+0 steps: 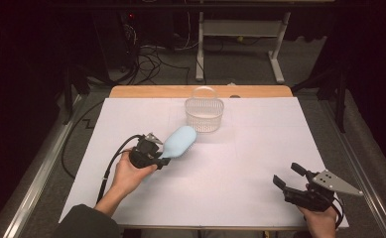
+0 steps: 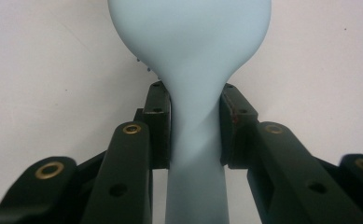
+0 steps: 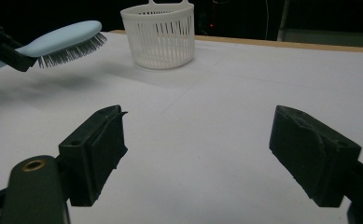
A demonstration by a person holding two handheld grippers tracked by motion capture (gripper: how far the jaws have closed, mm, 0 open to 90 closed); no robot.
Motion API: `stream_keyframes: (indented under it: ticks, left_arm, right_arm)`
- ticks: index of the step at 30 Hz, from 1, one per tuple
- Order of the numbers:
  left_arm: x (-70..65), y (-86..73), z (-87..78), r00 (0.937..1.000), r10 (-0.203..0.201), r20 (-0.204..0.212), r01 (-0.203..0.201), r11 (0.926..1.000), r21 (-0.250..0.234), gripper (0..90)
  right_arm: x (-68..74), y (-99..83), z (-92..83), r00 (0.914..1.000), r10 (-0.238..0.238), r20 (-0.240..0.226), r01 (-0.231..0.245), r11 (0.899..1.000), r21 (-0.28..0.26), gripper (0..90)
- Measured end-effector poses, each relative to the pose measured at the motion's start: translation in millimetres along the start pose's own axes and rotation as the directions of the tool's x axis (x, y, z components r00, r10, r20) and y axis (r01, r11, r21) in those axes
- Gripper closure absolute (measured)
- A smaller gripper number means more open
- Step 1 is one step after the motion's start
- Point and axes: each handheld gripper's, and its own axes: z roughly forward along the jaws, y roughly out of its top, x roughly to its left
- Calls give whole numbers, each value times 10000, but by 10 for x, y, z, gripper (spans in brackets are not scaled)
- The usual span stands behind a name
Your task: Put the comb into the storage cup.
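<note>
Right gripper (image 1: 290, 181) rests at the near right table (image 1: 260, 163) edge, jaws spread wide, nothing between them. Left gripper (image 1: 157, 154) is clamped on the narrow handle of the brush (image 1: 179, 142), held clear of the surface, bristles down. Brush's long axis points up and right toward the basket (image 1: 204, 115), which stands just beyond its head; left hand is nearer. Brush: smooth pale-blue plastic, fine dark bristles. Basket: white slotted plastic, round, with an arched handle.

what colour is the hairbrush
Pale blue hairbrush with dark bristles, clearest in the right gripper view.
</note>
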Motion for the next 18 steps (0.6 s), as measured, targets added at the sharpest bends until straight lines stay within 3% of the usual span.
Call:
stream_keyframes:
  ticks: [18]
  left_arm:
    - [-146,48,-15,9992,340,194,-334,9990,-304,691]
  right_arm:
    - [28,14,7,9999,-97,102,99,9998,-193,179]
